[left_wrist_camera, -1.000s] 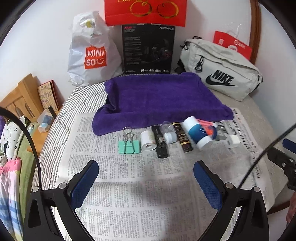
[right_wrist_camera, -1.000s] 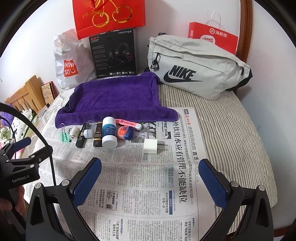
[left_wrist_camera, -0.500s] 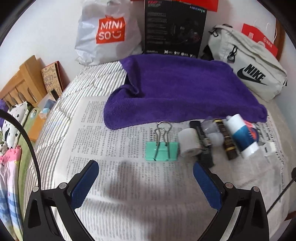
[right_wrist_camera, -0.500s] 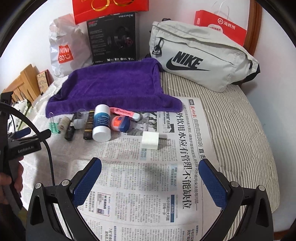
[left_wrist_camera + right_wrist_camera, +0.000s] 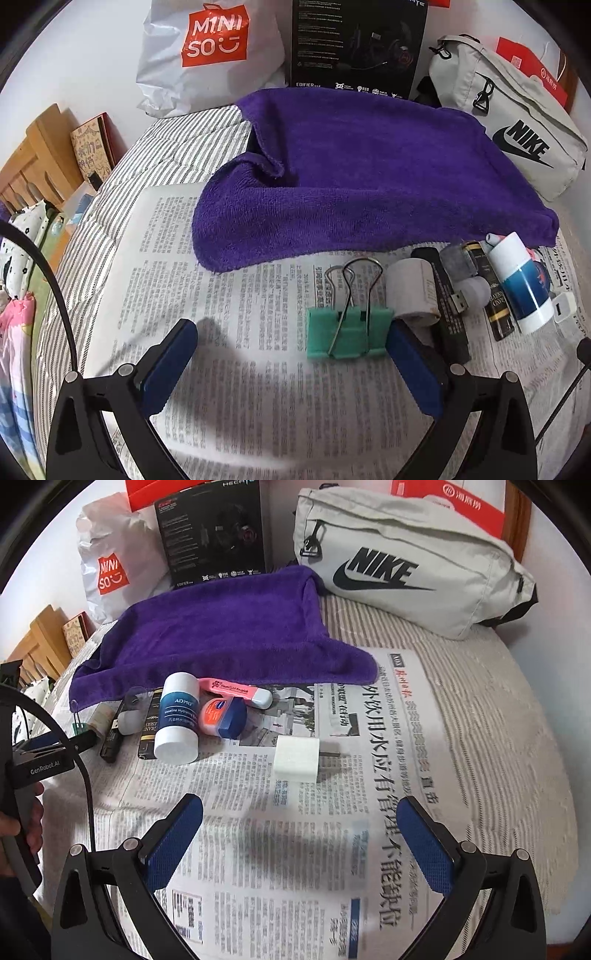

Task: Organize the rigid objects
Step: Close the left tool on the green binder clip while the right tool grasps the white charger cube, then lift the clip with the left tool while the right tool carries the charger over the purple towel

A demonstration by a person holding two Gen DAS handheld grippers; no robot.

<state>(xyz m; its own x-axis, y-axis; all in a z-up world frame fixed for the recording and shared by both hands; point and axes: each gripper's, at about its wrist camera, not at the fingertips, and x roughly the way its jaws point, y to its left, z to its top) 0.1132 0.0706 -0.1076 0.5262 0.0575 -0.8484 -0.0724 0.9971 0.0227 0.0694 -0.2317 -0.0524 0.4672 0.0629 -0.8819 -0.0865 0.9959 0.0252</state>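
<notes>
A row of small objects lies on newspaper [image 5: 240,332] in front of a purple towel [image 5: 369,177]. In the left wrist view a green binder clip [image 5: 349,334] lies just ahead of my open left gripper [image 5: 291,354], its right side touching the right finger pad [image 5: 413,369]. Beside it are a grey roll [image 5: 412,290], a black USB stick [image 5: 448,317], a dark tube [image 5: 491,291] and a white-and-blue tube [image 5: 521,284]. My right gripper [image 5: 301,834] is open and empty, just short of a white charger plug [image 5: 297,758]. A pink pen [image 5: 236,692] and a small Vaseline jar [image 5: 221,716] lie beyond.
At the back stand a Miniso bag [image 5: 207,55], a black headset box [image 5: 358,44] and a grey Nike bag [image 5: 406,568]. The striped bed [image 5: 498,720] drops off at the right. A wooden headboard [image 5: 33,166] is at the left.
My left gripper has moved forward and down to the binder clip, which now sits at its right pad. My right gripper has moved closer to the white charger plug.
</notes>
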